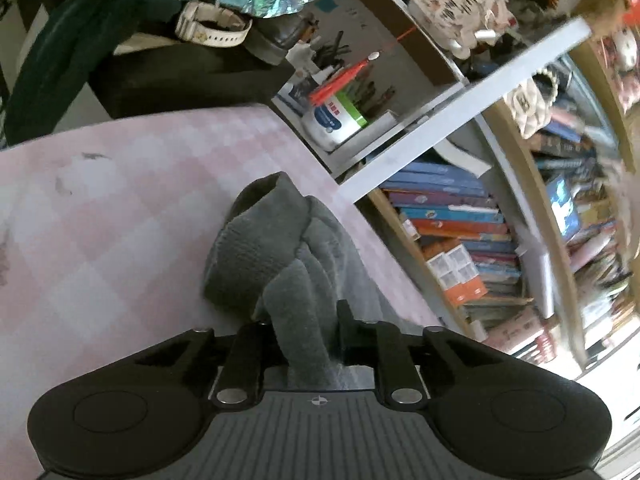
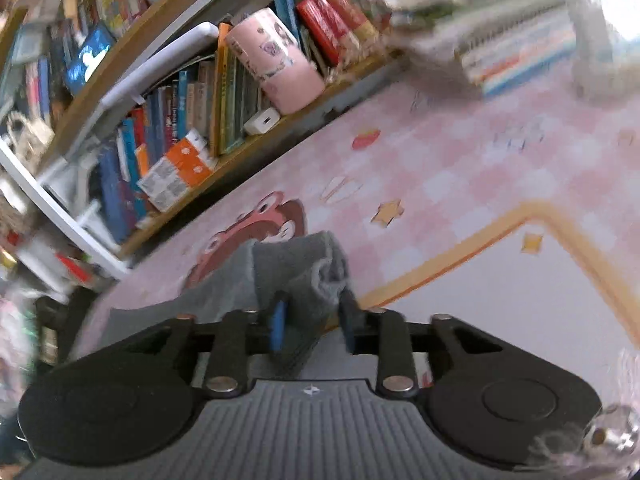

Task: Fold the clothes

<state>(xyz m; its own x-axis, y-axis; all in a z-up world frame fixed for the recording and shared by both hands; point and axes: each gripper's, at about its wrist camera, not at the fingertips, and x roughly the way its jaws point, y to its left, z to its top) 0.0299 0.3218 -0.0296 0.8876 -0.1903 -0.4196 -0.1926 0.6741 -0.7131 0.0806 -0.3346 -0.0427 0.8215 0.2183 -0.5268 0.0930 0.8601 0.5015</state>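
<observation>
A grey fleecy garment (image 1: pixel 272 248) lies bunched on the pink checked mat (image 1: pixel 120 216). My left gripper (image 1: pixel 298 320) is shut on a fold of it, and the cloth runs back between the black fingers (image 1: pixel 344 316). In the right wrist view the same grey garment (image 2: pixel 304 276) hangs from my right gripper (image 2: pixel 314 312), which is shut on another part of it; the blue-padded fingers (image 2: pixel 279 320) pinch the cloth above the pink mat (image 2: pixel 460 168). The garment trails to the lower left in that view.
A bookshelf full of books (image 1: pixel 460 216) stands along the mat's far edge, and shows in the right wrist view (image 2: pixel 180 120) with a pink cup (image 2: pixel 276 60). A white tray with bottles and pens (image 1: pixel 340 112) and a black box with a watch (image 1: pixel 212 24) stand behind.
</observation>
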